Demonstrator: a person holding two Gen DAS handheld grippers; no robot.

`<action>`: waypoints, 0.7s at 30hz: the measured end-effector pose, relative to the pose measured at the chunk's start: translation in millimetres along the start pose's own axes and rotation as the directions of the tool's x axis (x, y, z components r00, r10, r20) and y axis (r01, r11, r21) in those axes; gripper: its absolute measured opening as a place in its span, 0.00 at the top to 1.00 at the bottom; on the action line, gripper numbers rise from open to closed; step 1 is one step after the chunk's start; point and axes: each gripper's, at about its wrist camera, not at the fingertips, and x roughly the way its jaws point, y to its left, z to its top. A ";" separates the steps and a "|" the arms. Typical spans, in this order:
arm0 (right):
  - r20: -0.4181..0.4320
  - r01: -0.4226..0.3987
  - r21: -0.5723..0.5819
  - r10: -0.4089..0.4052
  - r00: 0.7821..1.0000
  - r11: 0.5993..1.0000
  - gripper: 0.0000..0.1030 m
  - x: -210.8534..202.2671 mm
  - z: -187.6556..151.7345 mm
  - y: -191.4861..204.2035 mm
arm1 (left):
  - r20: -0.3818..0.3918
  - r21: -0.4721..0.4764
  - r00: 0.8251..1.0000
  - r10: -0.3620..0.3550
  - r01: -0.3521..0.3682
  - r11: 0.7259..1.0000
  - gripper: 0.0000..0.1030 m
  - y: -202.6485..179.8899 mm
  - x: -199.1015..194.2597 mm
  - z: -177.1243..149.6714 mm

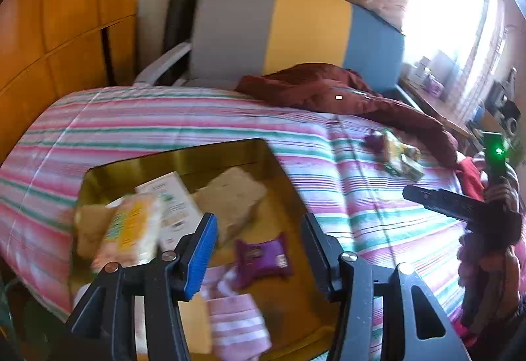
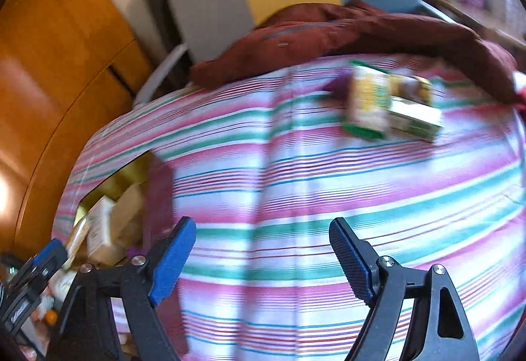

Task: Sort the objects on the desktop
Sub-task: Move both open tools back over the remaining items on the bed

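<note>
The left gripper hangs over the gold box, its jaws partly open with nothing between them. In the box lie a purple packet, a white carton and a yellow packet. The right gripper is above the striped bed cover, jaws wide open and empty. Farther, at about one o'clock in the right wrist view, a small pile of boxes lies on the cover, near a dark red jacket.

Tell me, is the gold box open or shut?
Open. The gold box has no lid on it, and packets, among them a purple packet, lie visible inside.
</note>
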 end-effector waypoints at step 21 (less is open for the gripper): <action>0.016 0.205 0.309 -0.220 0.975 0.929 0.14 41.6 73.9 -146.4 | -0.073 0.151 0.989 -0.131 0.141 0.978 0.47 -106.0 47.5 25.0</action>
